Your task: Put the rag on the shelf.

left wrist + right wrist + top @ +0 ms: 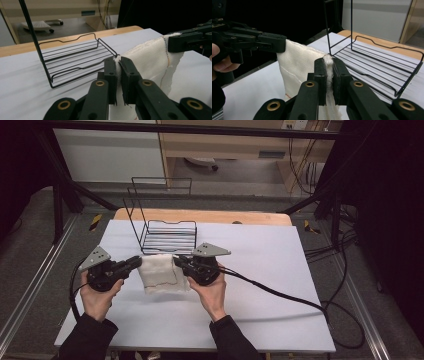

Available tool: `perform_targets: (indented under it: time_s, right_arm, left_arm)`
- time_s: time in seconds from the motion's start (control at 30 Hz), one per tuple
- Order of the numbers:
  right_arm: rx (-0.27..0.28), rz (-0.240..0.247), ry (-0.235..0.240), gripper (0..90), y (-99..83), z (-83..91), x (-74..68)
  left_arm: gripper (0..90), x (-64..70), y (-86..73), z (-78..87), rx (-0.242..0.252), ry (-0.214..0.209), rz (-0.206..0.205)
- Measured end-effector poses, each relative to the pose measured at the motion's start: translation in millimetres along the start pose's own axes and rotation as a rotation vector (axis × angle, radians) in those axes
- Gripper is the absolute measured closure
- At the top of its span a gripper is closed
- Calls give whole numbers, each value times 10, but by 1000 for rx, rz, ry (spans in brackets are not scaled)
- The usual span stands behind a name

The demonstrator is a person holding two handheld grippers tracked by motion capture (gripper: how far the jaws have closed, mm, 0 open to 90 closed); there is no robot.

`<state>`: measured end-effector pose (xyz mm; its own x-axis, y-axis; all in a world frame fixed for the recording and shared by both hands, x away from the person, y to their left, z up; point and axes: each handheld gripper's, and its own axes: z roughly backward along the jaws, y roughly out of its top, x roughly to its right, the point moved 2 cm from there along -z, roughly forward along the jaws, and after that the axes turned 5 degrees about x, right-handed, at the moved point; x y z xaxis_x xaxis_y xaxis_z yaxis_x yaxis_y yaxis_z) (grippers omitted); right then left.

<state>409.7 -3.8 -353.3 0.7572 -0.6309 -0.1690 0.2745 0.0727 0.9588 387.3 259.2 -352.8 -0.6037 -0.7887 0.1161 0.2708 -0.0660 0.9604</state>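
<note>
both jaw pairs are clamped on top corners of the white cloth (161,274): left gripper (119,75), right gripper (329,75). just beyond, the wire rack (165,232) could probably be snagged by the hem.

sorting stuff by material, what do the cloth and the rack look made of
Cloth: looks like woven cotton, off-white and matte; a visible weave, frayed edges and a stitched seam suggest it.
Rack: looks like thin metal wire with a black, slightly glossy coating; bent rods and parallel bars point that way.
</note>
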Motion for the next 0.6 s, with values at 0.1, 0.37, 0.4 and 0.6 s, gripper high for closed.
perform_targets:
  time_s: [0.1, 0.37, 0.4, 0.6]
  right_arm:
    - [11, 9, -6, 834, 39, 34, 6]
    - [43, 22, -16, 834, 152, 101, 7]
    - [45, 26, -17, 834, 168, 106, 6]
    - [75, 39, -19, 834, 260, 120, -2]
  left_arm:
    - [835, 21, 46, -12, 2, -12, 0]
    - [835, 44, 172, -28, 26, -18, -5]
    - [836, 40, 191, -25, 30, -12, -11]
    - [836, 40, 293, -15, 59, -12, -14]
